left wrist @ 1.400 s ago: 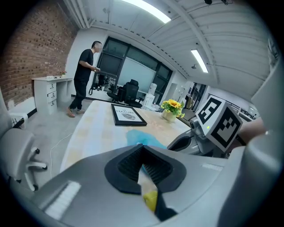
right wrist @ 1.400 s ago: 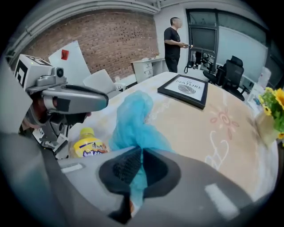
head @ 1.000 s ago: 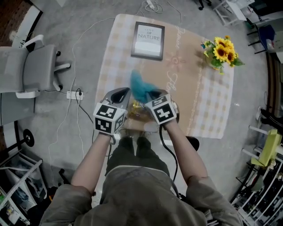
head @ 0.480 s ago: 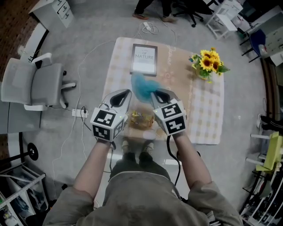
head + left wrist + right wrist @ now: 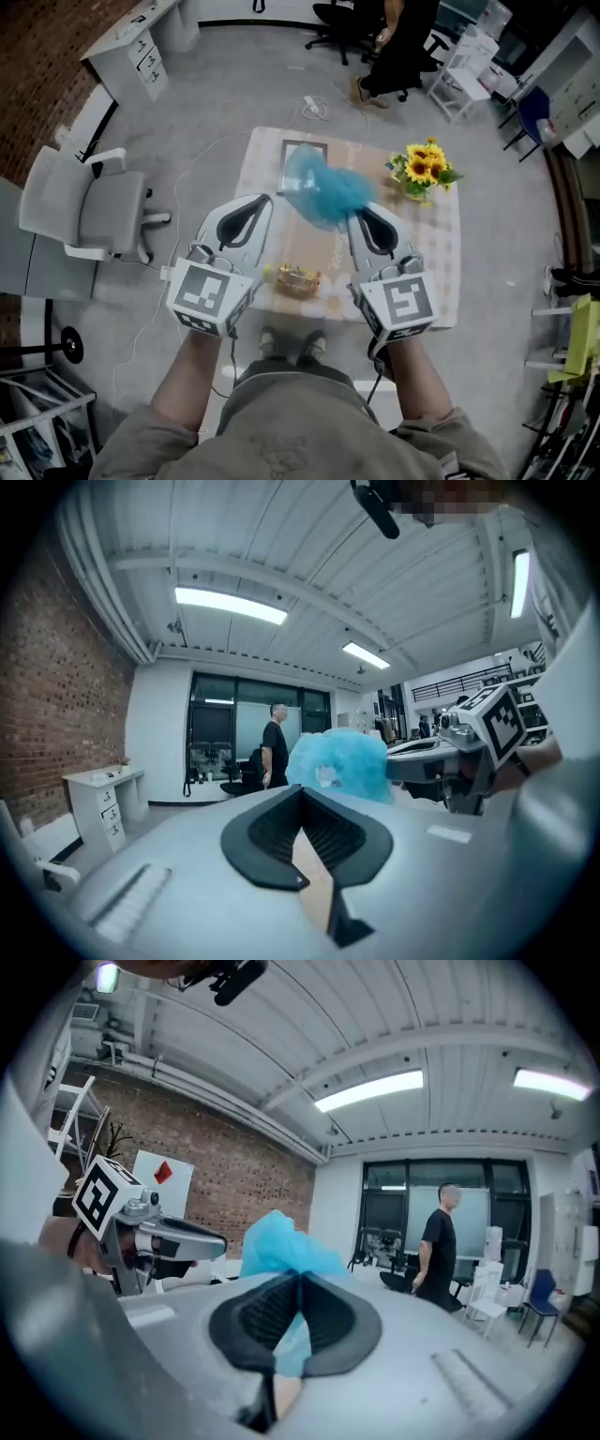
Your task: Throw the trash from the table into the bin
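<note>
The right gripper (image 5: pixel 298 1279) is clamped tight on a blue wad (image 5: pixel 274 1241). A strip of it runs down between the pads and the rest bunches up past the tips. The left gripper (image 5: pixel 302 791) is closed as well, pad against pad, with nothing between them. The wad shows just past its tips, toward the right gripper.

Both grippers are held level, side by side, high above a table (image 5: pixel 441 272). Below the gap between them, near the table's close edge, lies what looks like a yellow wrapper (image 5: pixel 295 277). Beyond the wad, a frame (image 5: pixel 298 153) rests on the cloth, partly hidden by it. Ahead and right of the right gripper stand sunflowers (image 5: pixel 419 169). A chair (image 5: pixel 80 211) is well off to the left of the left gripper. Far ahead, a person (image 5: pixel 439 1241) stands by dark windows.
</note>
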Available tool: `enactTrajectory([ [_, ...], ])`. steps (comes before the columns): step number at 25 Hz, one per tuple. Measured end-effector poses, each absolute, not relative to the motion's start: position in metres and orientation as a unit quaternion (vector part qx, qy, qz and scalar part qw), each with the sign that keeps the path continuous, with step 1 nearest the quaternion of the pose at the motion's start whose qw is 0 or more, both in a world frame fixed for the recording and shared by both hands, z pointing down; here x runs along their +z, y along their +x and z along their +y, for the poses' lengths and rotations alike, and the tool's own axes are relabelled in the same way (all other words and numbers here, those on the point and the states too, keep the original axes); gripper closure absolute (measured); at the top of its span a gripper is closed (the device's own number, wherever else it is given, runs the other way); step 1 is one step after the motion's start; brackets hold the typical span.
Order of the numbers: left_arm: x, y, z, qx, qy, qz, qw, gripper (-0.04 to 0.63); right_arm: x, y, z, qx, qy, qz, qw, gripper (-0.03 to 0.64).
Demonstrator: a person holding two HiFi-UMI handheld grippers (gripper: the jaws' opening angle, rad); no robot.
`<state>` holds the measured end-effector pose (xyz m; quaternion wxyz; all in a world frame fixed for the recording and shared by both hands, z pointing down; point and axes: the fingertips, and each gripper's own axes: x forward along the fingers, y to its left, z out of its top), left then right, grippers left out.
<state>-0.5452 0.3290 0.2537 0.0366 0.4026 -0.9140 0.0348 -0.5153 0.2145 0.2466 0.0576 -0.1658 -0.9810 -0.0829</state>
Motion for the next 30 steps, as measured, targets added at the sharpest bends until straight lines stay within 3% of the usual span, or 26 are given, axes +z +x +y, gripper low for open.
enactTrajectory([
  [4, 0.215, -0.528, 0.336, 0.032, 0.400, -0.916, -0.006, 0.589, 0.205, -0.489, 0.217, -0.075, -0.155, -0.985, -0.001, 0.612],
  [13, 0.180, -0.491, 0.344, 0.039, 0.396, -0.917, -0.042, 0.588, 0.183, -0.439, 0.222, -0.041, -0.152, -0.987, -0.042, 0.612],
  [30, 0.196, -0.459, 0.350, 0.039, 0.397, -0.917, -0.021, 0.589, 0.200, -0.410, 0.242, -0.033, -0.173, -0.984, -0.025, 0.612],
])
